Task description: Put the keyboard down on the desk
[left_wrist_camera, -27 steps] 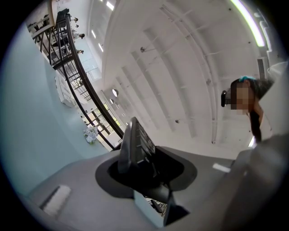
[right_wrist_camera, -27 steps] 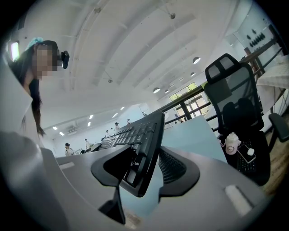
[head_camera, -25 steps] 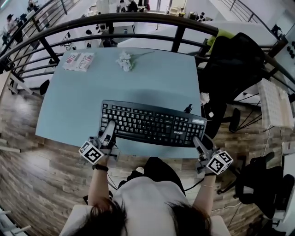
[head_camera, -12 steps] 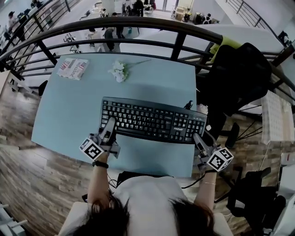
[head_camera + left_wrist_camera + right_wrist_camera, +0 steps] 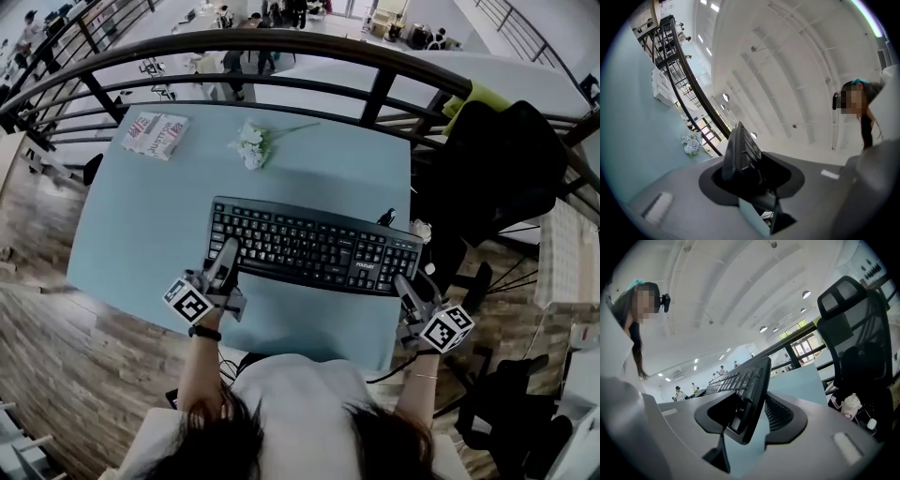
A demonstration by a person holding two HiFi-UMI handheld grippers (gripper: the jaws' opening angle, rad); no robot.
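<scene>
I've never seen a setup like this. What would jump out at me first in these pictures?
The black computer keyboard draws the eye first, stretched over the near half of the pale blue desk, its short ends clamped by the left gripper and the right gripper. Next come a small bunch of white flowers and a printed packet near the desk's far edge, below a curved black railing.
</scene>
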